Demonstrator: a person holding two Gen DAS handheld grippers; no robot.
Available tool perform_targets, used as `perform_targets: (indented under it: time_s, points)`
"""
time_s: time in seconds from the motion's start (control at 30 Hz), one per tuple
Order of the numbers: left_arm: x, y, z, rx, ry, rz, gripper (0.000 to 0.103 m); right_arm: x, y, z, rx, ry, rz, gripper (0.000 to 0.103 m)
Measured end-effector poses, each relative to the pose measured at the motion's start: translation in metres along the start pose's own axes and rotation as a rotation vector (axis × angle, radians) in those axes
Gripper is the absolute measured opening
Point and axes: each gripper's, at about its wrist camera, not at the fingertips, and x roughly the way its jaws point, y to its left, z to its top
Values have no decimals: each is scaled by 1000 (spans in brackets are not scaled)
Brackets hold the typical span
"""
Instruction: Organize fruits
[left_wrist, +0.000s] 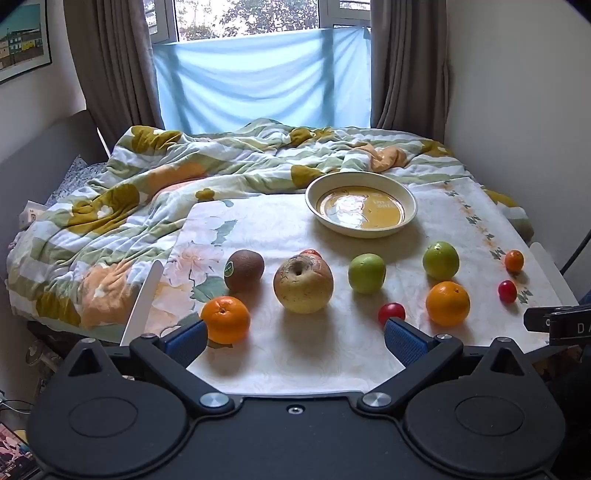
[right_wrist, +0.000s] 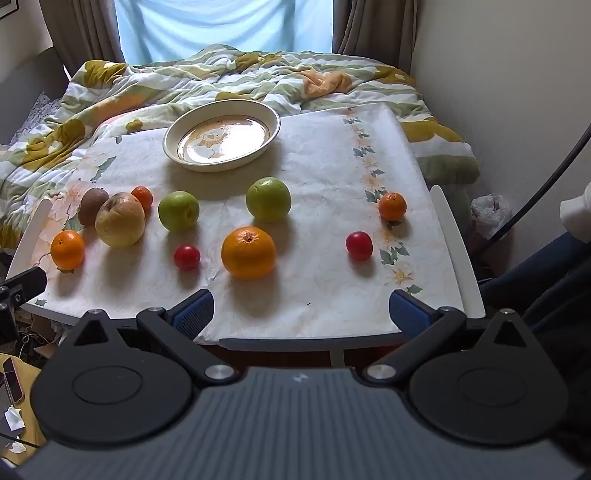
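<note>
While every fruit lay outside the plate, our left gripper and right gripper hung wide-jawed, empty; we judged the first pick came next.

I see a glossy glazed bowl near the far edge of the matt floral cloth on the tray. The kiwi by its left edge looks rough and fuzzy, the apple dull and blemished, the oranges dimpled, the tomatoes shiny. My pads are ribbed blue rubber on matt black plastic.
</note>
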Motion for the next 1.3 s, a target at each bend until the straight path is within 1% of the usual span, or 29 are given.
perform_targets:
  time_s: [0.13,0.2,0.23,0.27,0.63,0.67,1.3]
  points:
    - [1,2,4,-10,4,-25,103,0,0,0,-3,-9,-2,103]
    - [-1,5,5,-12,5,-26,103,0,0,1,-4,-9,-2,103]
    - [-1,6,7,-11,7,-26,103,0,0,1,-3,-7,-1,103]
    - [0,4,0,-16,-9,-22,103,1,0,1,-3,-7,-1,103]
    - [3,3,0,-16,-2,-17,103,2,1,2,-3,-5,4,103]
    - [4,3,1,-15,-1,-15,103,1,0,9,-4,-5,6,103]
    - [7,2,2,-15,2,-17,103,6,3,6,-6,-1,11,103]
